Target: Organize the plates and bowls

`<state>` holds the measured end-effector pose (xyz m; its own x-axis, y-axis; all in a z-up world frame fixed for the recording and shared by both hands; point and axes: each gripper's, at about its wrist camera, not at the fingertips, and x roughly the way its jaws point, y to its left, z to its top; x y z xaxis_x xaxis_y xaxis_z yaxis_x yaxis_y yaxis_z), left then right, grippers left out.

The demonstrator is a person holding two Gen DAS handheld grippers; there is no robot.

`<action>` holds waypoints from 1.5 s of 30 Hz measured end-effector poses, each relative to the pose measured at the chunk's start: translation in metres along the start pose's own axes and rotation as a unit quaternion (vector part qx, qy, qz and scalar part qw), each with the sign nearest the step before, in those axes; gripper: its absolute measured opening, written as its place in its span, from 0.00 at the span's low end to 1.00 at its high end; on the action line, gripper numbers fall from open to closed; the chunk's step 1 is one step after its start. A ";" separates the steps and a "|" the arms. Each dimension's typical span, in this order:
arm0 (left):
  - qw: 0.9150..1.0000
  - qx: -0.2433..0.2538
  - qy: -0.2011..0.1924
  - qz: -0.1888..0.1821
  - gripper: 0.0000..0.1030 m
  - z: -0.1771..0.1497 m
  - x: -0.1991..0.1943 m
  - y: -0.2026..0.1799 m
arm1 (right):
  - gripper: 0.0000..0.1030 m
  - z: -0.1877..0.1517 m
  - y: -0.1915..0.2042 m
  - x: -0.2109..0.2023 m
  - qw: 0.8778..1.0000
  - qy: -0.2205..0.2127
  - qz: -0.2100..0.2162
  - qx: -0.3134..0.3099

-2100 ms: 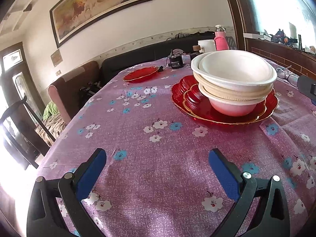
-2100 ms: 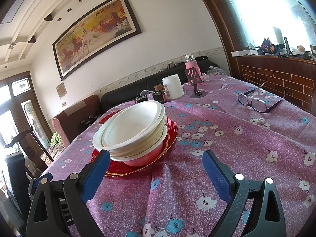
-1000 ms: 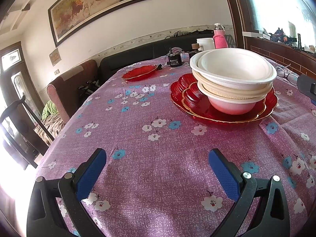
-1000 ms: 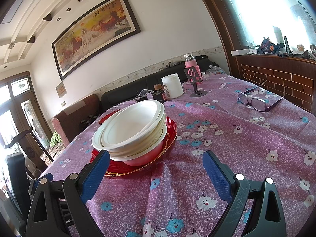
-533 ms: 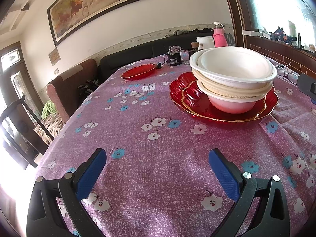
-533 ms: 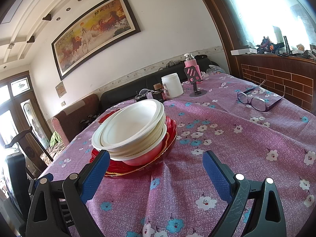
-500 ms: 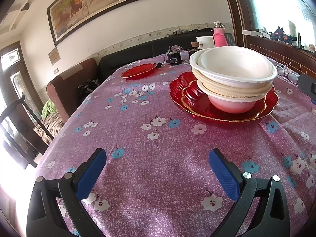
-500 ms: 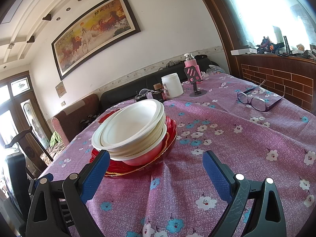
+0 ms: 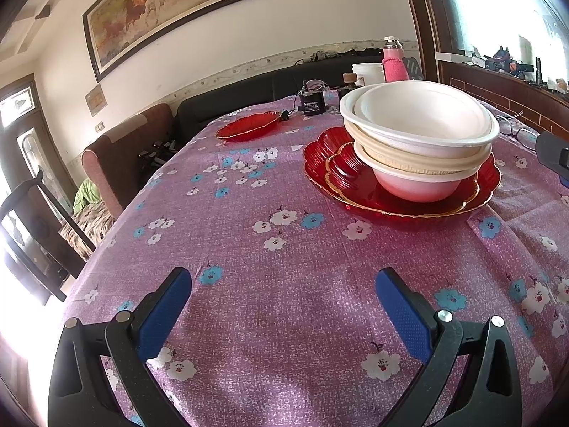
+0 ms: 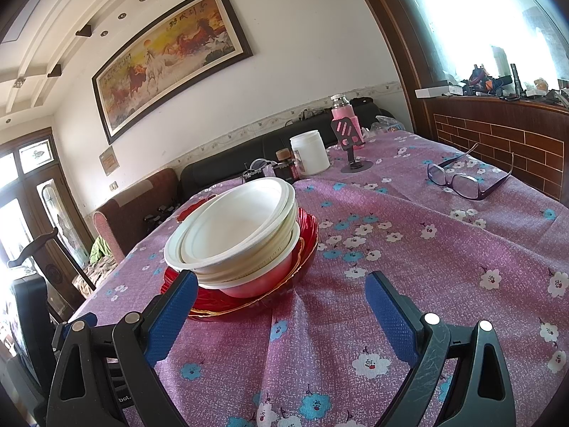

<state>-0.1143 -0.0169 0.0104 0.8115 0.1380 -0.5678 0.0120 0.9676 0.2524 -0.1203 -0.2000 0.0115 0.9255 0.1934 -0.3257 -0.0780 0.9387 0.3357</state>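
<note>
Left gripper (image 9: 282,297) and right gripper (image 10: 281,300): jaws spread, empty, hovering over the table (image 9: 249,235); bowl stack (image 9: 419,135) sits nested on the large red plates (image 9: 398,203); likely between picks; next target: small red plate (image 9: 249,127) beyond the stack; black device (image 9: 312,101) just behind it, glasses (image 10: 462,179) well apart.

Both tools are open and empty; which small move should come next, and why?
Probably reach the left tool toward the small red plate lying alone at the far side. The bowls already sit stacked on the red plates, so that plate seems the only one left out.
</note>
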 end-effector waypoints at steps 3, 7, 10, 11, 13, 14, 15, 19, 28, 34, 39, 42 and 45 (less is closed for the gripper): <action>1.000 -0.001 0.000 0.000 1.00 0.000 0.000 0.000 | 0.94 0.000 0.000 0.000 1.000 0.000 0.000 0.000; 1.000 -0.001 0.001 -0.001 1.00 0.000 0.001 0.000 | 0.94 -0.001 0.000 0.000 1.000 0.000 0.000 0.000; 1.000 -0.001 0.002 -0.001 1.00 0.000 0.001 0.001 | 0.94 -0.001 0.000 0.000 1.000 0.001 0.000 0.000; 1.000 -0.001 0.002 -0.002 1.00 0.000 0.001 0.001 | 0.94 -0.001 0.000 0.000 1.000 0.000 0.000 0.000; 1.000 0.000 0.002 -0.001 1.00 0.000 0.001 0.001 | 0.94 0.000 0.000 0.000 1.000 0.001 0.000 0.000; 1.000 0.000 0.003 -0.002 1.00 0.000 0.001 0.001 | 0.94 0.000 0.000 0.000 1.000 0.001 0.000 0.000; 1.000 0.001 0.004 -0.002 1.00 0.000 0.002 0.001 | 0.94 0.000 0.000 0.000 1.000 0.001 0.000 0.000; 1.000 0.004 0.014 -0.004 1.00 0.000 0.005 0.002 | 0.94 0.000 0.000 0.000 1.000 0.001 0.000 0.001; 0.999 0.015 0.042 -0.007 1.00 0.002 0.009 0.001 | 0.94 0.000 0.000 0.000 1.000 0.002 0.000 0.001; 0.998 0.016 0.052 -0.022 1.00 0.005 0.009 0.000 | 0.94 -0.005 -0.001 0.000 1.000 0.004 0.000 0.002; 0.998 0.017 0.049 -0.027 1.00 0.004 0.005 -0.004 | 0.94 -0.006 -0.002 0.000 1.000 0.006 0.000 0.004; 0.997 0.026 0.053 -0.046 1.00 0.006 0.005 -0.008 | 0.94 -0.006 -0.002 0.001 1.000 0.008 0.000 0.004; 0.998 0.010 0.049 -0.044 1.00 0.006 0.003 0.000 | 0.94 -0.006 -0.002 0.002 1.000 0.010 0.000 0.005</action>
<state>-0.1086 -0.0179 0.0139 0.7462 0.0729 -0.6618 0.0934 0.9727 0.2125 -0.1208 -0.1997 0.0055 0.9181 0.1995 -0.3424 -0.0744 0.9354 0.3455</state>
